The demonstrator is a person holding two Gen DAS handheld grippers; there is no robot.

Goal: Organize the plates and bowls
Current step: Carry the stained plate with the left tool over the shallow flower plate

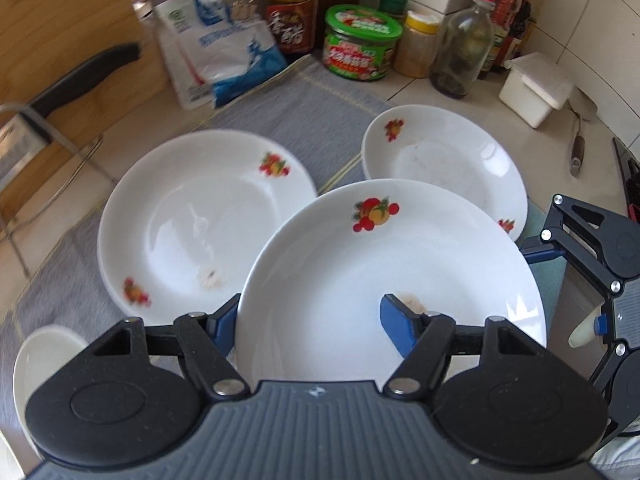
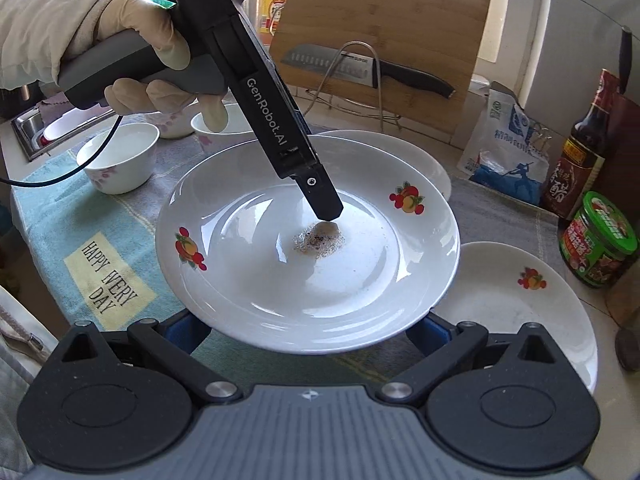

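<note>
White with fruit prints, the plate hung above the cloth near the middle of the surface because your left claw was clamped across its rim, while your right claw sat spread wide under the near edge, grasping nothing.

Far-left plate blurred; right tool's tips hidden under plate.

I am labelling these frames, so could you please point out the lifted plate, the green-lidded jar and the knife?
lifted plate (image 2: 280, 280): right wrist view, bare white centre of its well.
green-lidded jar (image 1: 360, 24): left wrist view, on its green lid.
knife (image 2: 412, 76): right wrist view, on its black handle.
</note>
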